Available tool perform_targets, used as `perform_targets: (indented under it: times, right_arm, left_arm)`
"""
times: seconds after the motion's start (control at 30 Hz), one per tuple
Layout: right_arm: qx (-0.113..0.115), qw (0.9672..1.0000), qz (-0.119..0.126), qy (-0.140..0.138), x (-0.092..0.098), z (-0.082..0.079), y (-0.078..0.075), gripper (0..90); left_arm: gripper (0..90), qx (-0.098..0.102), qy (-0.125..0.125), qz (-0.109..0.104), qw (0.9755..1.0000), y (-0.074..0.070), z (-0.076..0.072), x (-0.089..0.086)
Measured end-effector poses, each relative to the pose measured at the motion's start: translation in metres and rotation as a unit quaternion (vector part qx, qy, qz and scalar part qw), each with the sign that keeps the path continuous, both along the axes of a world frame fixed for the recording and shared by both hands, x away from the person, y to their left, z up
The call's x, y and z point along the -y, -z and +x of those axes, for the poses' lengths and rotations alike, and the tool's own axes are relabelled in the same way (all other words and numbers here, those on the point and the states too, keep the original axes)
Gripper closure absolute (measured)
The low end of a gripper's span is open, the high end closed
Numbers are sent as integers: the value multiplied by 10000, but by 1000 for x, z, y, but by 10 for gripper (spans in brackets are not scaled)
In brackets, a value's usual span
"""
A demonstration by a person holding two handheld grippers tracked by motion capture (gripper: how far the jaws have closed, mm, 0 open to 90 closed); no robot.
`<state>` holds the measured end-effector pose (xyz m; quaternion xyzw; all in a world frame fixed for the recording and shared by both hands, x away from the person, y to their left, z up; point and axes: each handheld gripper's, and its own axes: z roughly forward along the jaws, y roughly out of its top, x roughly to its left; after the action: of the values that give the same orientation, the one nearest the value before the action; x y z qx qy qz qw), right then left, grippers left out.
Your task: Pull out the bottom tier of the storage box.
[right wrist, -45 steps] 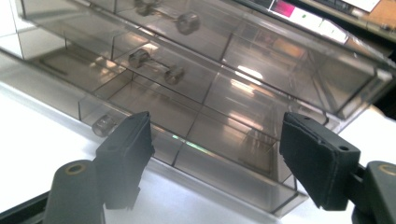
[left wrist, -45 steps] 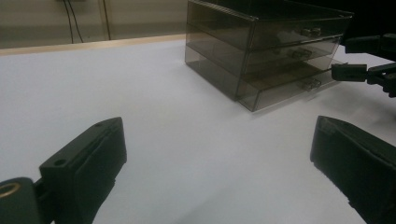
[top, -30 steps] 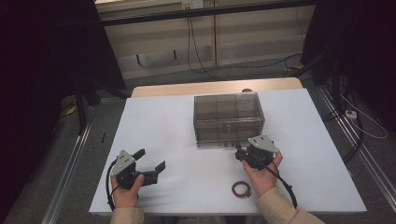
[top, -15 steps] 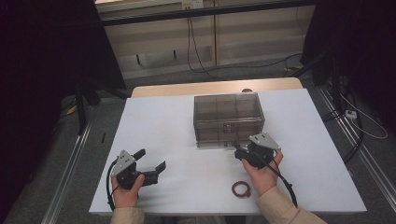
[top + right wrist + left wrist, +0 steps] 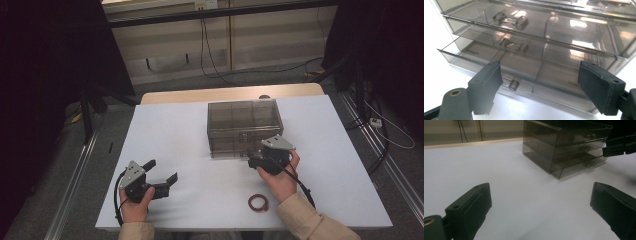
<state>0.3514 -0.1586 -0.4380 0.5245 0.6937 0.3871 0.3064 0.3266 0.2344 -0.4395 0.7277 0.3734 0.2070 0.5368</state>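
- Clearly, the work in hand was the smoked-plastic drawer unit (image 5: 243, 127), which stood toward the far middle of the white surface (image 5: 165, 135).
- I had the right gripper (image 5: 256, 161) at the unit's front face, its jaws spread wide and pinching nothing.
- From the right gripper view, the bottom drawer (image 5: 499, 62) stood partly pulled out, and its small knob (image 5: 513, 85) sat low between my jaws, nearer the left one.
- I judged the step to be working that drawer by its knob; whether it was going out or in, I could not tell.
- My left gripper (image 5: 162, 174) rested on the surface well left of the unit and nearer to me, jaws spread and empty.
- A brown ring (image 5: 258, 202) lay on the surface nearer to me than the unit, just beside my right wrist.
- Next, I reckoned the right gripper needed to drop slightly, centre on the knob and press together before any pull or push.
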Motion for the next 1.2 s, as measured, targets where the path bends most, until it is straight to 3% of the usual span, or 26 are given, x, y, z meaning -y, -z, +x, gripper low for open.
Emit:
perform_targets:
  times: [0.4, 0.57, 0.7, 0.93, 1.03, 1.13, 1.2]
  right_arm:
    - [-160, 9986, -108, -482, -8, 11, -4, 197]
    - [-187, 9966, -189, -785, -10, 13, -4, 239]
    - [-242, 9948, -185, -973, -10, 14, -3, 334]
    - [-377, 9895, -241, -1378, -10, 19, -1, 548]
    - [-469, 9871, -285, -1501, -10, 22, 0, 547]
    - [-651, 9827, -345, -1699, -10, 26, 3, 550]
    - [-655, 9821, -365, -1725, -10, 27, 4, 542]
  left_arm:
    - [37, -5, 20, 22, 10000, 1, 1, 0]
    - [36, -6, 19, 41, 10000, 0, 1, 0]
    - [36, -15, 29, 33, 10000, 1, 1, 0]
    - [36, -14, 18, 34, 10000, 1, 1, 0]
    - [36, -21, 9, 29, 10000, 1, 1, -1]
    - [37, -33, 3, 22, 10000, 1, 1, -1]
    - [37, -27, 10, 30, 10000, 1, 1, -1]
